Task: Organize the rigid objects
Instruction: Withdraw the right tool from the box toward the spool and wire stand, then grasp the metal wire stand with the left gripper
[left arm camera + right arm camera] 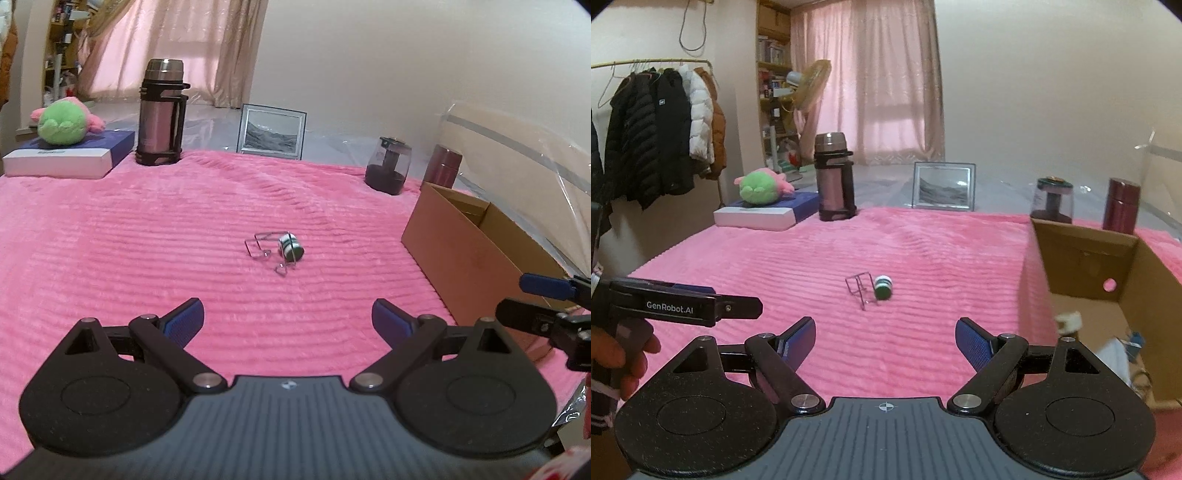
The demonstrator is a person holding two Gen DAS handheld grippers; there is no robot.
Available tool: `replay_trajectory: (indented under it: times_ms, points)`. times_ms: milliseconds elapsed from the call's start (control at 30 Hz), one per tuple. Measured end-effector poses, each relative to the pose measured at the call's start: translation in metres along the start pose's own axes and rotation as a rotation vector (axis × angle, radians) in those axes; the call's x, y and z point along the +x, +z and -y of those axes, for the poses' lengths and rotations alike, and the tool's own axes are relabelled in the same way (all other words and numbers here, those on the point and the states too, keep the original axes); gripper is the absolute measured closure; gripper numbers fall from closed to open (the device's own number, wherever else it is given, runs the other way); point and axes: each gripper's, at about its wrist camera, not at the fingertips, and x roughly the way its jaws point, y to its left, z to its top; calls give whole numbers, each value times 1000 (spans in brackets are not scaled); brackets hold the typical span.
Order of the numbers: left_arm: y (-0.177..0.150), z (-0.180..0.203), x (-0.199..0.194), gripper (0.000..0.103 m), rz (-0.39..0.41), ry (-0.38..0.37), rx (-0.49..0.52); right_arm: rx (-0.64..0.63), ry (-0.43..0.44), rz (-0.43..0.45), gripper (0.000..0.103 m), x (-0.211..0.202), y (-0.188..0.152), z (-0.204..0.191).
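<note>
Stopper [291, 246] with its thin wire clip lies mid-blanket [147, 240], left of the cardboard box [476, 251]. You hold both grippers [288, 321] [885, 339] wide and empty. Light, stiff, apt to roll: pinch its round body.

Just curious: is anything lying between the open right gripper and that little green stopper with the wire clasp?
Nothing: bare pink blanket separates right gripper and green stopper, per the right wrist view.
</note>
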Motion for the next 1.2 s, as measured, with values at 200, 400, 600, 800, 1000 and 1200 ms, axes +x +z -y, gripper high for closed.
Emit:
replay_trajectory:
  times_ms: [200, 400, 600, 800, 1000, 1200]
  points:
    - [19, -31, 42, 8, -17, -52, 8, -14, -7, -23, 23, 53, 7, 1]
    - [34, -58, 92, 8, -37, -122, 6, 27, -10, -65, 23, 108, 11, 15]
    - [46, -72, 145, 8, -64, -203, 36, 61, -35, -95, 24, 156, 10, 30]
    - [50, -77, 195, 8, -123, -230, 83, 71, -53, -107, 36, 196, 7, 41]
    - [55, -76, 232, 10, -159, -271, 98, 100, -87, -125, 41, 223, 4, 50]
    - [59, -72, 260, 23, -206, -306, 133, 105, -92, -137, 41, 237, 1, 56]
